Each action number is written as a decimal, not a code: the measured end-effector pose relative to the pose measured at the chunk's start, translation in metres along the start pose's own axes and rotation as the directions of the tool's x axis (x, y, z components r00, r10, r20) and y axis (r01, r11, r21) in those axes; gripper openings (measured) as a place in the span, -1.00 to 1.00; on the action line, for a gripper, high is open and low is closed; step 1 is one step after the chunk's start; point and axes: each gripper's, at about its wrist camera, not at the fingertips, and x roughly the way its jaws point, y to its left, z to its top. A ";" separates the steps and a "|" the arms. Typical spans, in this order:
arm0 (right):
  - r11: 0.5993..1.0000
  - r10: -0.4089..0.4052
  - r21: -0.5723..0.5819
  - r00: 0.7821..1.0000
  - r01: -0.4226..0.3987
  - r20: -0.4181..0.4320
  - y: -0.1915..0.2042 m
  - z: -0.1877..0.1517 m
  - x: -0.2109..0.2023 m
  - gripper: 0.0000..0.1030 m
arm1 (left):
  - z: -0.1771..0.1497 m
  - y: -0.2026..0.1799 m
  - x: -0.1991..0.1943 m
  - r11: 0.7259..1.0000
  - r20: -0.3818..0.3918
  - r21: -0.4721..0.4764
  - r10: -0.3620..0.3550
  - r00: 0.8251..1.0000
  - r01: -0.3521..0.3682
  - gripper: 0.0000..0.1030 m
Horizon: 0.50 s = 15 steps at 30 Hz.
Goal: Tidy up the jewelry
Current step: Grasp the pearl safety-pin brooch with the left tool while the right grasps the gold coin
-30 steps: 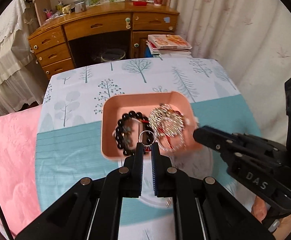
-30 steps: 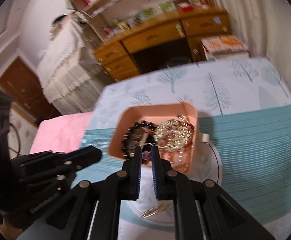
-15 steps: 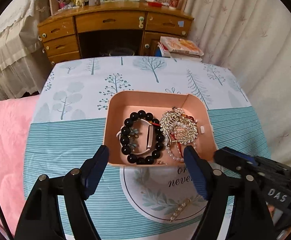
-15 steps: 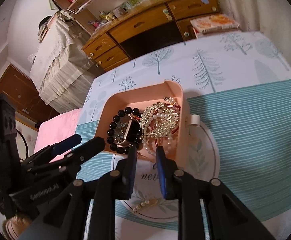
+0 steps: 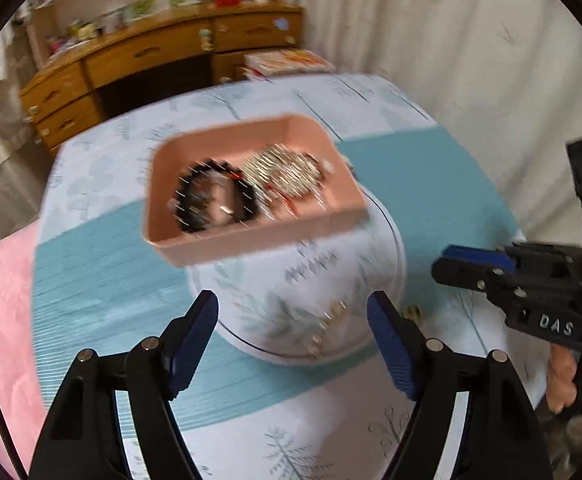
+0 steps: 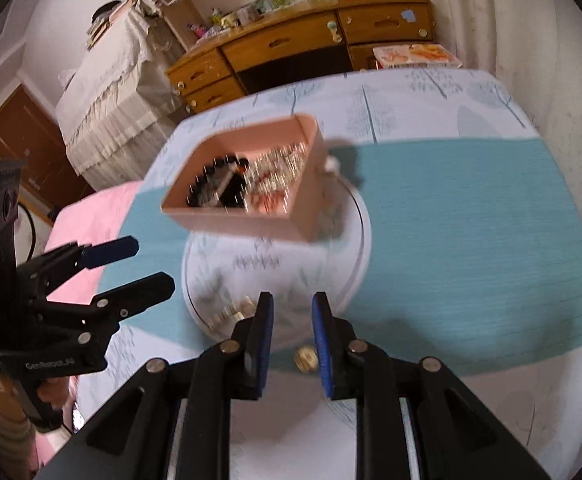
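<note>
Both grippers have drawn back from the pink tray (image 5: 251, 236) toward the table's near edge. Left gripper (image 5: 293, 344) stands wide apart and empty; right gripper (image 6: 291, 344) has just parted slightly, nothing between its pads. Motion blur smears the tray's bead bracelet (image 5: 215, 204) and gold pieces (image 5: 287, 172). Near the edge lie a gold clip (image 5: 327, 330) and a small gold bead (image 6: 305, 358).

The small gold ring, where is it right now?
The small gold ring lies on the tablecloth between the right gripper's open fingers, just off the round mat.
</note>
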 end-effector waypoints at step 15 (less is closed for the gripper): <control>0.982 -0.047 -0.181 0.999 0.051 0.024 0.009 -0.052 0.021 -0.61 | -0.023 -0.019 0.053 0.989 -0.108 0.107 -0.089 0.990 0.101 -0.33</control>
